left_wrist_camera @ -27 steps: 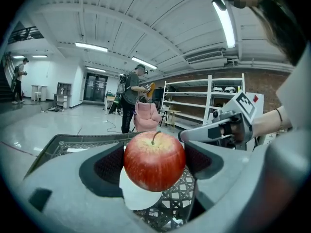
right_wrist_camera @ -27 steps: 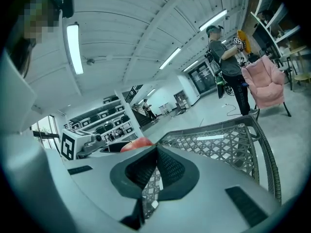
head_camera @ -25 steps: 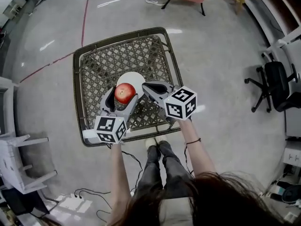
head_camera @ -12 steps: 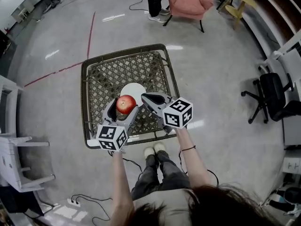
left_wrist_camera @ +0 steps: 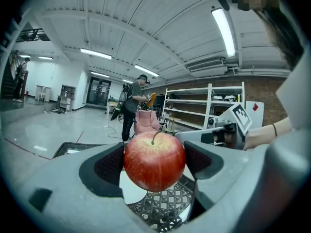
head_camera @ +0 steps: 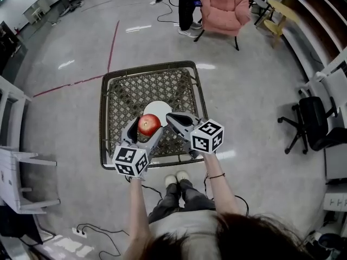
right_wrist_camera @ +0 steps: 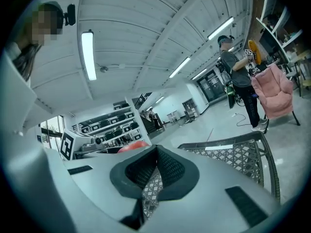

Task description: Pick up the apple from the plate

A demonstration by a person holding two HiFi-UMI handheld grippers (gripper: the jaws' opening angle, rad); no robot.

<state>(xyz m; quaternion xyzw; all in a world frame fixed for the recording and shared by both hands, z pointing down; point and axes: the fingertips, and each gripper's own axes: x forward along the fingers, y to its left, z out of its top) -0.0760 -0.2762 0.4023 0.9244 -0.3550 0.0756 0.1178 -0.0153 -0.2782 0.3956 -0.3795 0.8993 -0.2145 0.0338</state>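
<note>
In the head view, the apple [head_camera: 149, 124] and the left gripper [head_camera: 147, 128] cover the near part of the plate [head_camera: 158, 108], and the jaws hide the apple's sides. Both grippers block the middle of the near rim of the table [head_camera: 146, 69]. At the far end, a standing person [head_camera: 187, 4] is cut off by the top edge, so only the legs show. In the right gripper view, the right gripper [right_wrist_camera: 155, 154] hides all but a red sliver of the apple on its left.
</note>
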